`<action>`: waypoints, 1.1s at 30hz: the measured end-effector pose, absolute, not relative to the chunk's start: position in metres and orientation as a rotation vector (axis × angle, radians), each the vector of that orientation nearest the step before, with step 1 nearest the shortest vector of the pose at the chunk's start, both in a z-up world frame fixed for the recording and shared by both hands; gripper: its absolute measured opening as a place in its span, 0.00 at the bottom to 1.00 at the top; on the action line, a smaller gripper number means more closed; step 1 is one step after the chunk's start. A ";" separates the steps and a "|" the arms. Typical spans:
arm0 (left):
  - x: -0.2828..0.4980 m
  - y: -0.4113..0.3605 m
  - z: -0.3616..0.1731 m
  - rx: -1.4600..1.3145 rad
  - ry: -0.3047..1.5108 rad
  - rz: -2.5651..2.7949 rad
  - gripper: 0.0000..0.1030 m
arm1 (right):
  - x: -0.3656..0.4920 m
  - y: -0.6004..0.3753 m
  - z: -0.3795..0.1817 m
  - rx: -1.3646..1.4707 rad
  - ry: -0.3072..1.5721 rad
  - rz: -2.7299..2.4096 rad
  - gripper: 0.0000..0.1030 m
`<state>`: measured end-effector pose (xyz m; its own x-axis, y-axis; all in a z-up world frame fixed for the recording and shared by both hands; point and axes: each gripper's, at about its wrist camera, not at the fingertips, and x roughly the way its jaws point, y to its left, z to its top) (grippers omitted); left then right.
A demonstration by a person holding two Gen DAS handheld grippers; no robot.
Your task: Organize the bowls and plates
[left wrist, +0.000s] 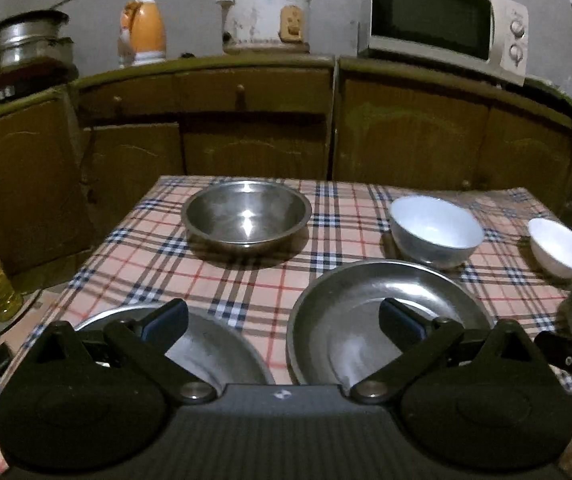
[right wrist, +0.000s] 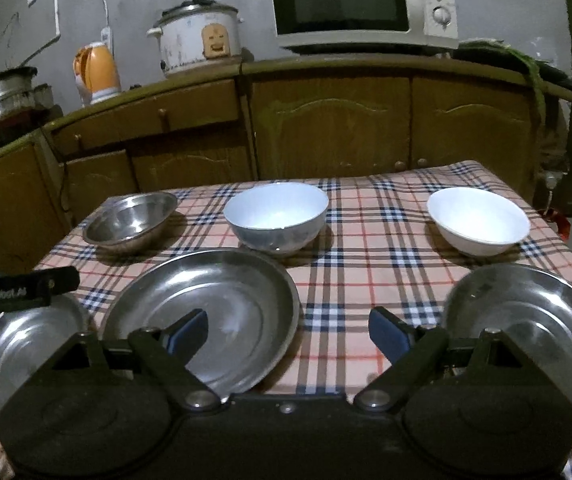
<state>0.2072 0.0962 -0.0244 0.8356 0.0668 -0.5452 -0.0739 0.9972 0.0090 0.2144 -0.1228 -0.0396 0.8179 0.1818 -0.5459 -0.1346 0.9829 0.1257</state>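
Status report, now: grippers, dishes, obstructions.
Left gripper open, right gripper open, both empty. Three steel plates, three bowls unstacked. Nothing blocking.

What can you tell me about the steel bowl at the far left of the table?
The steel bowl is round, shiny metal with a thin rolled rim and sloping walls, catching light spots on its base. It looks empty and sits upright on the plaid tablecloth, at the table's far left corner, apart from the other dishes. Neither tool touches it; only the cloth does.
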 end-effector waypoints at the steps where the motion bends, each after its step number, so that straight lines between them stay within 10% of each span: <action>1: 0.216 0.098 -0.027 -0.012 0.591 0.067 1.00 | 0.221 -0.121 -0.043 0.082 0.601 0.171 1.00; 17: 0.297 0.094 -0.068 0.089 0.767 -0.036 0.73 | 0.283 -0.118 -0.089 0.148 0.724 0.189 0.96; 20: 0.304 0.093 -0.074 0.087 0.802 -0.056 0.52 | 0.287 -0.118 -0.093 0.171 0.746 0.211 0.83; 23: 0.306 0.091 -0.079 0.084 0.822 -0.066 0.28 | 0.289 -0.120 -0.100 0.219 0.781 0.247 0.38; 33: 0.279 0.082 -0.055 0.061 0.766 -0.061 0.17 | 0.270 -0.140 -0.081 0.216 0.731 0.209 0.24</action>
